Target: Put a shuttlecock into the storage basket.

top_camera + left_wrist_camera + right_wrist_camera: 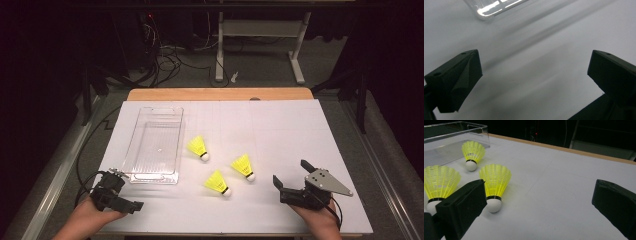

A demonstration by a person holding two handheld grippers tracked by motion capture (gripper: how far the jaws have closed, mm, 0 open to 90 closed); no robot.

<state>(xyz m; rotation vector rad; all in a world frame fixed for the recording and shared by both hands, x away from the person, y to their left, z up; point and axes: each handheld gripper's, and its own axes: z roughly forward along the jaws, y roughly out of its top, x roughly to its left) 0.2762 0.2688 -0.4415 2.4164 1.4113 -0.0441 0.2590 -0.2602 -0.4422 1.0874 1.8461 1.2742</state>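
Note:
Three yellow shuttlecocks with white cork heads lie on the white table sheet (280,130): one (198,148) beside the clear plastic tray (172,145), one (243,166) in the middle, one (218,182) nearest the front. My right gripper (291,173) rests open at the front right, a short way right of the middle shuttlecock (494,182), with nothing between its jaws (540,186). My left gripper (125,189) lies open at the front left, just below the tray's near corner (489,10), over bare sheet (534,65).
The tray stands empty at the table's left. Past the wooden far edge (220,94) is a floor with cables (165,60) and a white desk frame (260,30). Bare sheet stretches across the right and far half.

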